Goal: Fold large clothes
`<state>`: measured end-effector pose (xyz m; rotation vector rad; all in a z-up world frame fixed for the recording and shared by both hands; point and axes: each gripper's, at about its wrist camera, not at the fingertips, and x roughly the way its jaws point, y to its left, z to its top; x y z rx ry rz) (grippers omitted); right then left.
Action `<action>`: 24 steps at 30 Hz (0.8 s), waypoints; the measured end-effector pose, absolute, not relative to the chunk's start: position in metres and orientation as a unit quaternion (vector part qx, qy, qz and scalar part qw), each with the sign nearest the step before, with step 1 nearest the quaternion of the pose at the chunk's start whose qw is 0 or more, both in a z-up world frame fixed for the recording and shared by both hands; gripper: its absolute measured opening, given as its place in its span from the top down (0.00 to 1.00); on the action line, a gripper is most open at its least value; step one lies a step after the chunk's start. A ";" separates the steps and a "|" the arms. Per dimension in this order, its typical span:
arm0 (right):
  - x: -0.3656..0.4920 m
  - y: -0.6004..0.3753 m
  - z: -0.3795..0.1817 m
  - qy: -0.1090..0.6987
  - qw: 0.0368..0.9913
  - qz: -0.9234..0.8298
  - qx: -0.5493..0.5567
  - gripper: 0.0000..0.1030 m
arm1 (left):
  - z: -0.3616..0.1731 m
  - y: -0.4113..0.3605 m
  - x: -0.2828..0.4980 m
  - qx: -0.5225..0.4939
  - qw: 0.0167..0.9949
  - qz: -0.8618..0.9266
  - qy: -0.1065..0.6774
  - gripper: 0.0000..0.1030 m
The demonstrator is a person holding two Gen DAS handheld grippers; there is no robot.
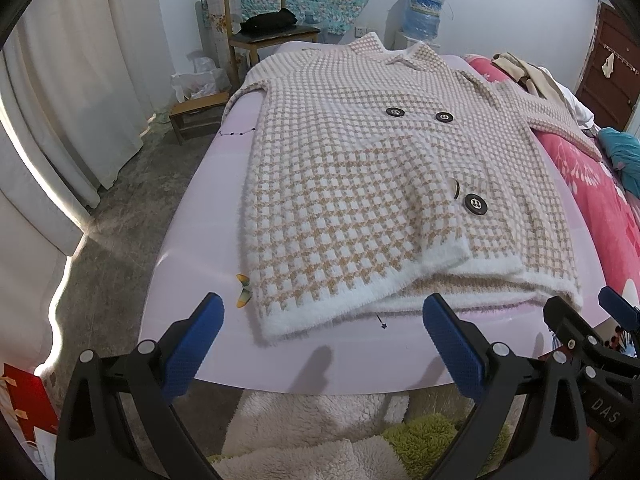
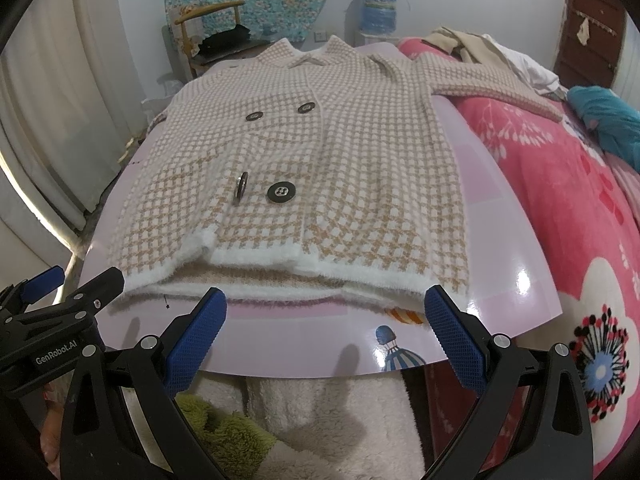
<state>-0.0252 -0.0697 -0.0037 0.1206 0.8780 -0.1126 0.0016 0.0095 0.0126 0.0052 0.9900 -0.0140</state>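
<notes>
While both claws are held just short of the hem, the scene is set out as follows.

Garment: a fluffy knitted coat in a beige-and-white houndstooth check (image 1: 360,184) is laid flat, front up, on a glossy pale-pink board (image 1: 192,216); its collar is turned away from the cameras and its white-trimmed hem is nearest them.
Buttons: four round dark buttons are seen on the coat front; of the nearer pair, one (image 2: 281,192) lies flat and the other (image 2: 241,187) is tipped on edge.
Sleeves: one sleeve (image 2: 496,92) is stretched off the board onto a pink floral quilt (image 2: 560,208); the other is draped toward the board's far left edge.
Hem: the front layer is lifted slightly, so that the back layer is shown beneath it.
Left gripper (image 1: 320,338): its blue-padded fingers (image 1: 192,350) are spread wide apart, nothing is held, and it is poised before the hem's left part, apart from the cloth.
Right gripper (image 2: 326,330): its jaws are likewise spread wide and empty; one blue fingertip (image 2: 436,298) is seen just at the hem's right corner, though contact cannot be judged.
Below the board: a cream fleece cloth (image 2: 320,420) with a green shaggy patch is seen.
Background: a wooden chair (image 1: 264,28) bearing a dark item, white curtains (image 1: 80,80) and a brown door (image 1: 612,68) are seen.
</notes>
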 end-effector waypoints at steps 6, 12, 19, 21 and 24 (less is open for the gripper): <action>-0.025 -0.070 -0.003 0.424 0.902 -0.055 0.059 0.08 | 0.013 0.010 0.002 0.003 0.880 -0.007 0.474 0.05; -0.024 -0.070 -0.003 0.424 0.902 -0.054 0.059 0.08 | 0.014 0.011 0.002 0.002 0.881 -0.007 0.474 0.05; -0.026 -0.071 -0.003 0.424 0.902 -0.054 0.058 0.08 | 0.013 0.010 0.001 0.002 0.881 -0.006 0.473 0.05; -0.026 -0.071 -0.003 0.424 0.902 -0.054 0.059 0.08 | 0.013 0.010 0.001 0.002 0.881 -0.006 0.473 0.05; -0.026 -0.071 -0.002 0.423 0.903 -0.054 0.059 0.08 | 0.013 0.010 0.001 0.002 0.881 -0.006 0.473 0.05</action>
